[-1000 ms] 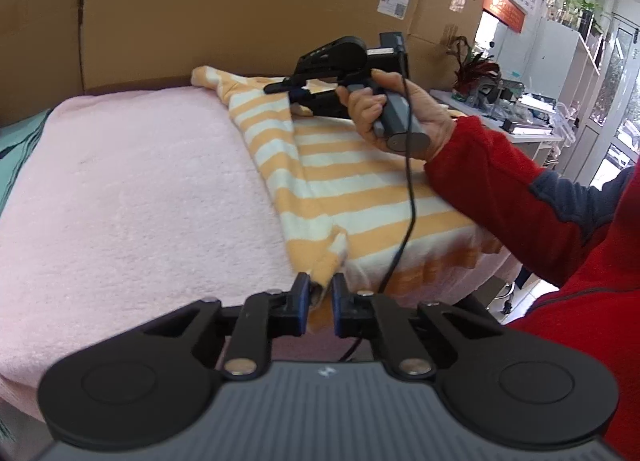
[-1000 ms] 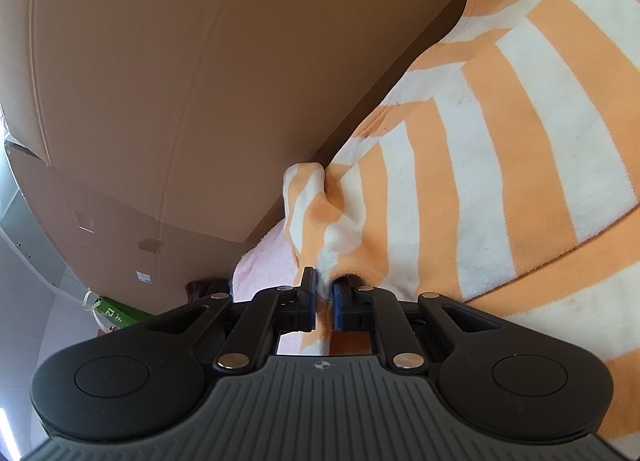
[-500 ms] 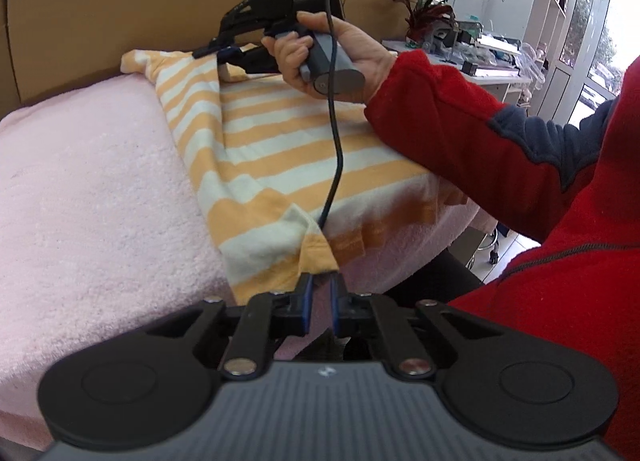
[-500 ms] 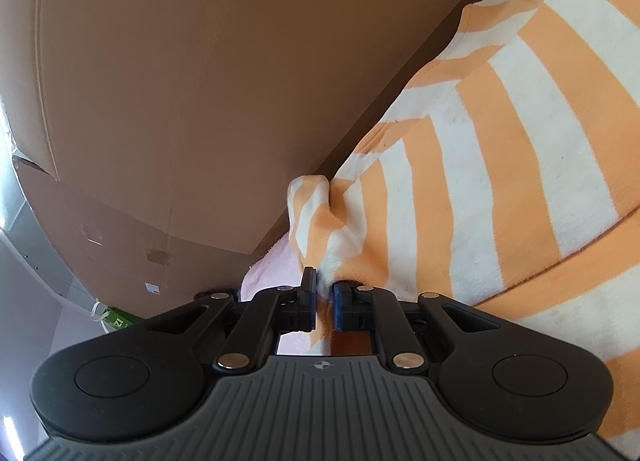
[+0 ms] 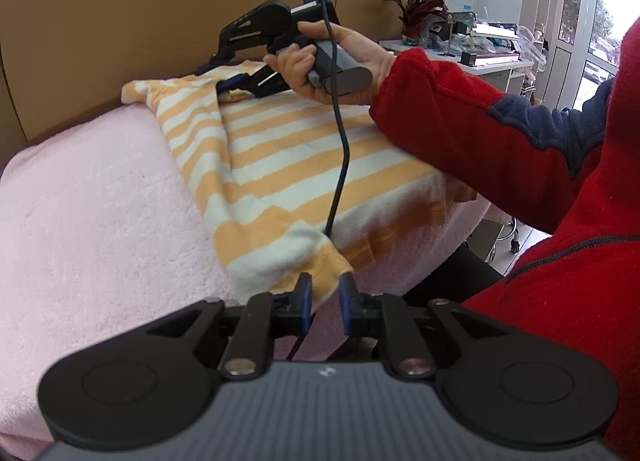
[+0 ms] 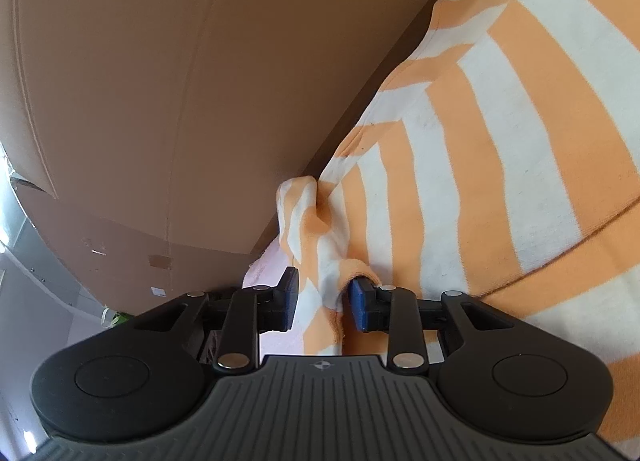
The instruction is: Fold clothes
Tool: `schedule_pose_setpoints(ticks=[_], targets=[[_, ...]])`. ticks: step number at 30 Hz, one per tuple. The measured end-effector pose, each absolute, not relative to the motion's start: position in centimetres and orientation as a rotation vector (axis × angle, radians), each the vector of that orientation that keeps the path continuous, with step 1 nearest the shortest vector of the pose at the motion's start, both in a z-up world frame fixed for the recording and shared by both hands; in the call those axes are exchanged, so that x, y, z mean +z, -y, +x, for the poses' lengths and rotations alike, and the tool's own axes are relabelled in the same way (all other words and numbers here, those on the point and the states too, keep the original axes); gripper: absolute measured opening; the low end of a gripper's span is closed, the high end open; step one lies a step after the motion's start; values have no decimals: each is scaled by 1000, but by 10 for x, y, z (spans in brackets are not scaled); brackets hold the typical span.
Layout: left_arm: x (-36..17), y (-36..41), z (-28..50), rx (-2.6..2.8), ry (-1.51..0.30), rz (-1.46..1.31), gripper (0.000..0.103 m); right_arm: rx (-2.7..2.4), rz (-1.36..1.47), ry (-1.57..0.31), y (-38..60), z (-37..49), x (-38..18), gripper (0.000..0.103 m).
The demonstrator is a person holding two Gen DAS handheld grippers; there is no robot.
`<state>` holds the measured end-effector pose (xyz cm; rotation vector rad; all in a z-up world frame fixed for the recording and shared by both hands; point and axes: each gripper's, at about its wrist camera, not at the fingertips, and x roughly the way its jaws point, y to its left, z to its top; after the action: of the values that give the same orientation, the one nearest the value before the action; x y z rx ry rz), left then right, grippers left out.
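Note:
An orange-and-white striped garment [image 5: 288, 157] lies folded lengthwise on a pink towel-covered surface [image 5: 100, 201]. My left gripper [image 5: 325, 297] is at its near corner. The jaws are opening, and the corner lies loose between the pads. My right gripper [image 5: 216, 73], held by a hand [image 5: 352, 57], is at the garment's far end by the cardboard. In the right wrist view the right gripper [image 6: 324, 297] is also opening, with a bunched fold of the garment [image 6: 500, 141] resting between its blue pads [image 6: 360, 301].
A cardboard wall [image 5: 140, 1] stands close behind the surface, seen again as cardboard [image 6: 160, 61] in the right wrist view. A red sleeve [image 5: 480, 121] reaches over the garment, and a black cable [image 5: 340, 165] hangs across it. Shelves and a plant [image 5: 416, 9] stand at the right.
Both grippers were shut on the garment's corners and now stand apart, with the cloth slack between the pads. The left gripper has brought the near corner down to the surface edge.

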<state>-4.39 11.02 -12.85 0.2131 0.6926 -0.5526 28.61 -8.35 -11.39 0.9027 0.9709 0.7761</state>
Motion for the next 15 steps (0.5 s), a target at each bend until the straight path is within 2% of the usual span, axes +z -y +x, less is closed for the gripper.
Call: schedule_pose_setpoints(ticks=[2,8,10,12,13,14,15], targets=[[-130,-108,-43,-531,-675,240,23,804,867,-981,81,283,-111,39],[-131,-112,-36,-523,-659,246,24,903,796,-992,80,267,-110,40],[-130,-114,-36,-528,-653,253,23,913,770,-991,75,264,-111,39],[-129,-115,-37,-531,-648,256,18,919,720,-970,71,257,-109,39],[-129,-116,-37,-532,-651,246,11,921,687,-950,67,253,-107,34],[-129,-117,-36,-533,-653,236,7,920,646,-933,67,250,-105,17],[-129,-118,-36,-534,-656,225,7,919,605,-915,68,247,-103,9]])
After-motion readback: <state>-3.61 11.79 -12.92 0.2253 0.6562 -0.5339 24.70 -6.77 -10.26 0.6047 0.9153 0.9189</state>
